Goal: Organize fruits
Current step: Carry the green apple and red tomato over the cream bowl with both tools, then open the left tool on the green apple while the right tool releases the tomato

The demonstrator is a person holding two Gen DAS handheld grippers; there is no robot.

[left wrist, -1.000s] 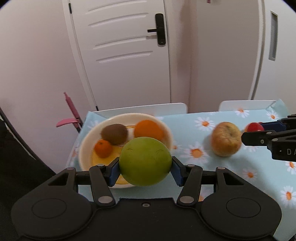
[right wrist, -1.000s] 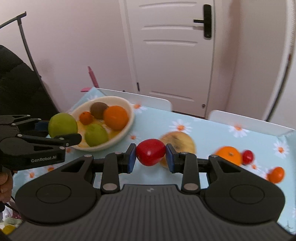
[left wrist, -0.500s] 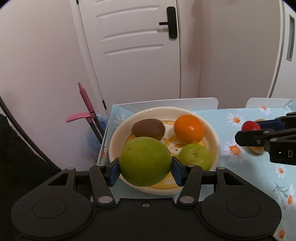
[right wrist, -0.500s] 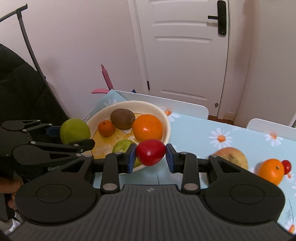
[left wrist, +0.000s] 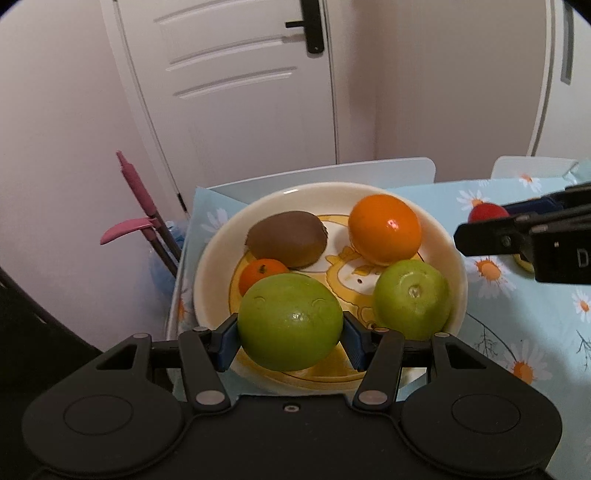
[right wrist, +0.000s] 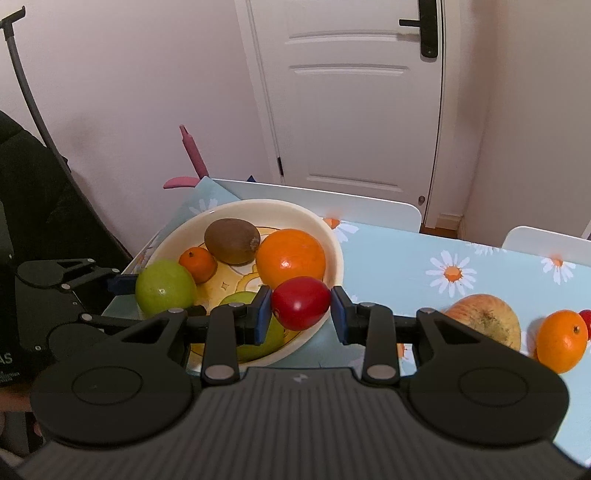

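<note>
Your left gripper (left wrist: pixel 290 341) is clamped on a big green apple (left wrist: pixel 290 321) — the blue pads (left wrist: pixel 226 341) press on both of its sides, and the jaws stand partly apart to fit it. You hold it up over the near edge of the cream bowl (left wrist: pixel 456 254).

Your right gripper (right wrist: pixel 300 314) pinches a small red fruit (right wrist: pixel 301 302). Its jaws are close together, with one blue pad on each side of the fruit. In the right wrist view the red fruit sits in front of the bowl's (right wrist: pixel 334 240) right rim. I cannot tell if it is right over the rim or just beside it. In the left wrist view you can see that gripper poking in from the right, with the red fruit (left wrist: pixel 487 213) at its tip.

Inside the bowl, just past your green apple, lies a second green apple (left wrist: pixel 412 299), stem end up. Next to it is a little tangerine (left wrist: pixel 262 275). Farther back are a brown kiwi (left wrist: pixel 288 240) and a big orange (left wrist: pixel 384 230). The kiwi touches the tangerine.

The bowl stands near the corner of a table with a blue daisy tablecloth (right wrist: pixel 424 254). Out on the cloth, well apart from the bowl, lie a yellow-red apple (right wrist: pixel 484 315) and another orange (right wrist: pixel 561 339) — a bit of something red peeks out behind it.

Past the table stand two white chair backs (right wrist: pixel 321 201), then a white door (right wrist: pixel 351 92) with a black handle (right wrist: pixel 428 26).
</note>
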